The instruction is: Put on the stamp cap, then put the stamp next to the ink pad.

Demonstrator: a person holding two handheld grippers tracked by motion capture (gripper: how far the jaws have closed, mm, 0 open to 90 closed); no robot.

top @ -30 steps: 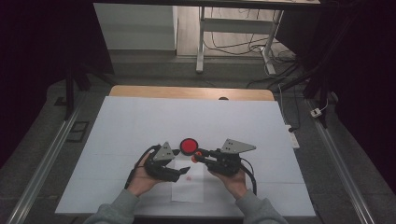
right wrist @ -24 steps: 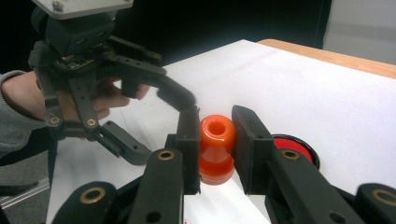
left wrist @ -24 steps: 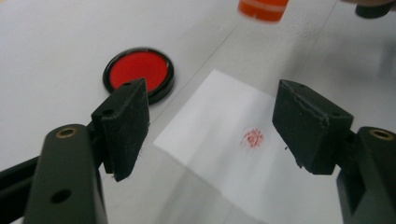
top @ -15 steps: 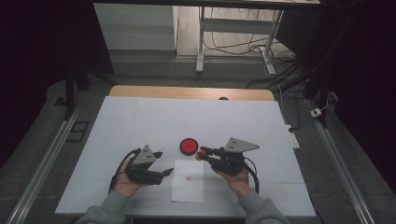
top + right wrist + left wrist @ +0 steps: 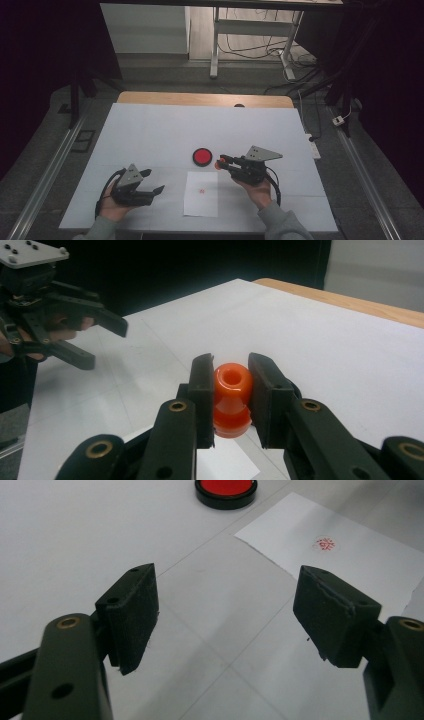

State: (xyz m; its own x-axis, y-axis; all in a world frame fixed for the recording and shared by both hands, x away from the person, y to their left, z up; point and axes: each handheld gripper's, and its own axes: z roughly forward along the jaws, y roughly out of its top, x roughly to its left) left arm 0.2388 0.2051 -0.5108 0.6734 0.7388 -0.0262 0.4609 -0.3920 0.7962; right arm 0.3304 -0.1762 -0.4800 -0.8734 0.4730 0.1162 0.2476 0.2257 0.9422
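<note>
Orange stamp point(image 5: 231, 397), red ink pad point(image 5: 202, 156)

— What's around the work?
— A white table top point(image 5: 150, 130) with a wooden strip point(image 5: 200, 98) along its far edge, and a small dark thing point(image 5: 239, 105) on that strip, perhaps a knob; it is too small to tell.
— And beyond?
— Metal rails on the floor, left point(image 5: 50, 170) and right point(image 5: 367, 180). A white cabinet point(image 5: 145, 27), a grey desk leg point(image 5: 215, 45) and loose cables point(image 5: 250, 50) lie behind.

high view overhead, facing forward-down; tool views low, close over table point(image 5: 150, 130); all share paper sheet point(image 5: 201, 193).
</note>
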